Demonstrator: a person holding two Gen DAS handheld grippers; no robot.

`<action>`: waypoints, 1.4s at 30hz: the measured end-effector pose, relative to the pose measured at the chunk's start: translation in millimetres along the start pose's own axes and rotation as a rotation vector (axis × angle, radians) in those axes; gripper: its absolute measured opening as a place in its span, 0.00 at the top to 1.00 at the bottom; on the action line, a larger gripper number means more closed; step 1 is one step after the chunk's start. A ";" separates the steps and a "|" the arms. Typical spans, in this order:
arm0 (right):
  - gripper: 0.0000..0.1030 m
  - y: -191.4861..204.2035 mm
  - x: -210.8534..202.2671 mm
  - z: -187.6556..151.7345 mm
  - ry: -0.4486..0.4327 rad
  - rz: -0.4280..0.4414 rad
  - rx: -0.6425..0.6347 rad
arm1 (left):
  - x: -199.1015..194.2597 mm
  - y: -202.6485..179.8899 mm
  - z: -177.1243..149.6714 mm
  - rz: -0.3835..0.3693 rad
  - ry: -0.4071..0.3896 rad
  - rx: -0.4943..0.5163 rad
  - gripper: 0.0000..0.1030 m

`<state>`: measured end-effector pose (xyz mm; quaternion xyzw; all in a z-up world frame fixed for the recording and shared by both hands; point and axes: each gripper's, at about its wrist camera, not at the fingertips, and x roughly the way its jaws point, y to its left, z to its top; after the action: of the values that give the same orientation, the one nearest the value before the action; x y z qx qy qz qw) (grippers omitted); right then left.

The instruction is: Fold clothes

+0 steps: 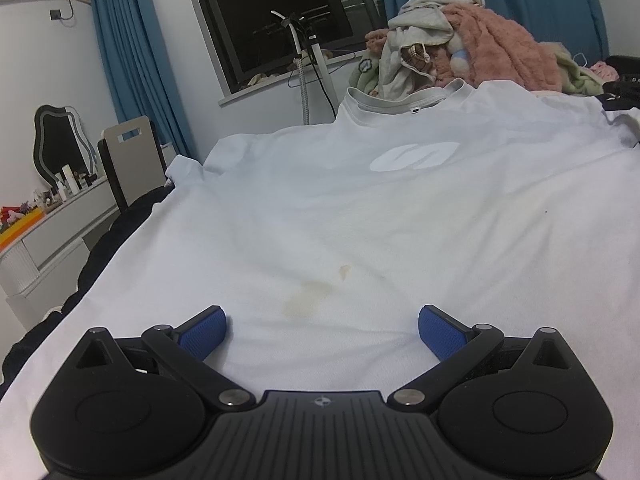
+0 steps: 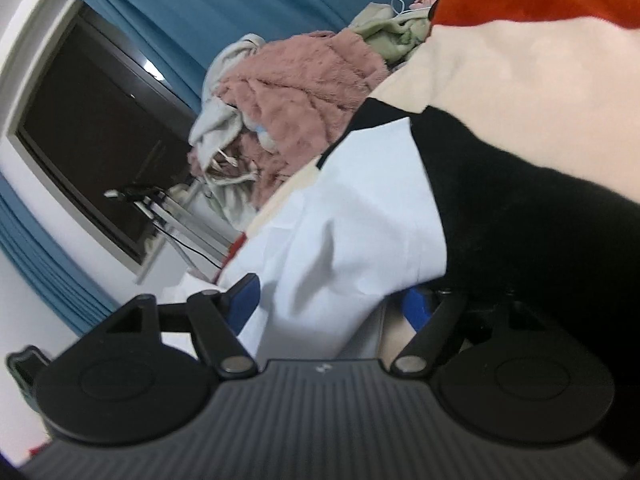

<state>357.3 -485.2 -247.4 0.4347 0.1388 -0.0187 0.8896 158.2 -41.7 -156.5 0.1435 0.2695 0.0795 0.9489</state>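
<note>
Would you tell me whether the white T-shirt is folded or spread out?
Spread out: the white T-shirt lies flat, collar and chest logo showing.

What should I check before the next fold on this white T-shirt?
1. T-shirt spread flat, collar at the far end: ok.
2. Left gripper open, nothing between the pads: ok.
3. Right gripper open, with a fold of white cloth lying between the fingers: not ok.
4. Laundry pile clear of the collar: cannot tell.
5. Right sleeve laid flat: cannot tell.
</note>
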 end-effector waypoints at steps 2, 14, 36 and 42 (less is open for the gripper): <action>0.34 -0.7 0.1 1.9 0.009 0.021 0.002 | 0.1 3.7 0.4 -0.021 0.004 -0.008 0.00; 0.36 19.8 -60.4 10.9 0.035 0.205 0.206 | -10.6 19.7 2.6 -0.117 0.017 -0.036 0.00; 0.38 1.9 -20.8 -13.2 -0.031 -0.014 0.113 | -31.3 40.9 28.9 -0.167 0.002 -0.219 0.00; 0.64 22.8 18.4 17.5 -0.099 -0.127 -0.016 | -24.6 37.7 42.1 -0.146 -0.048 -0.215 0.00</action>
<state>382.5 -483.1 -224.5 0.4166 0.1218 -0.0954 0.8958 157.2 -21.3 -98.3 0.0230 0.2465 0.0351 0.9682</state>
